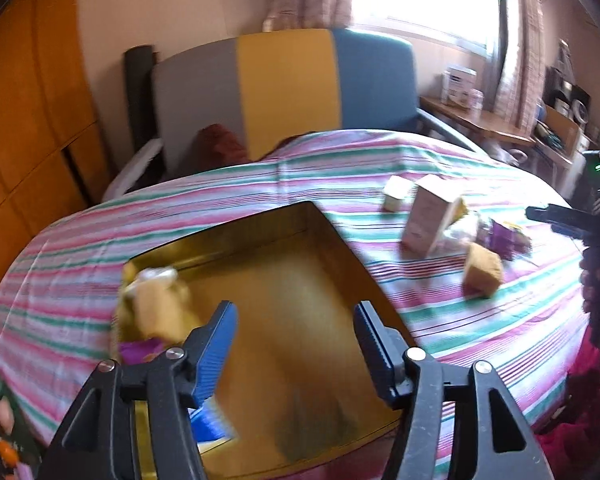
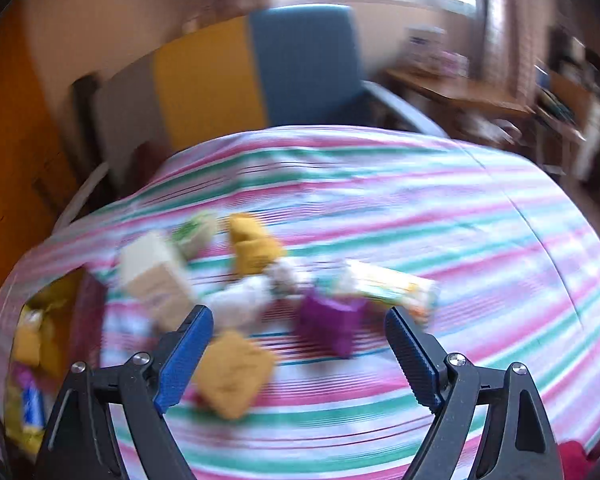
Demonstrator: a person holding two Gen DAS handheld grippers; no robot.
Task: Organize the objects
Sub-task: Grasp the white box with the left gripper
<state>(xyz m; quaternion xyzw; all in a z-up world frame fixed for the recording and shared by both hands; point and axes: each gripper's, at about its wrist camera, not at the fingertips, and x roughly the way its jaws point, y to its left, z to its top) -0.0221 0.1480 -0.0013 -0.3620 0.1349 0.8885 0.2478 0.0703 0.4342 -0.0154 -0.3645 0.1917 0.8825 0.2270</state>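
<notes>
over the gold tray [image 1: 236,236], left gripper [image 1: 294,334] and right gripper [image 2: 300,344] agape, empty; labels unreadable

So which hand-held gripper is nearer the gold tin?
Left. The left hand-held gripper hangs open directly over the gold tin; the right hand-held gripper is open over the loose items on the striped cloth, the tin off to its left.

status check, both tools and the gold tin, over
Left tool open, empty, over gold tin. Right tool open, empty, above loose pile: purple packet, tan block. Tin holds a few items. Nothing blocking.
</notes>
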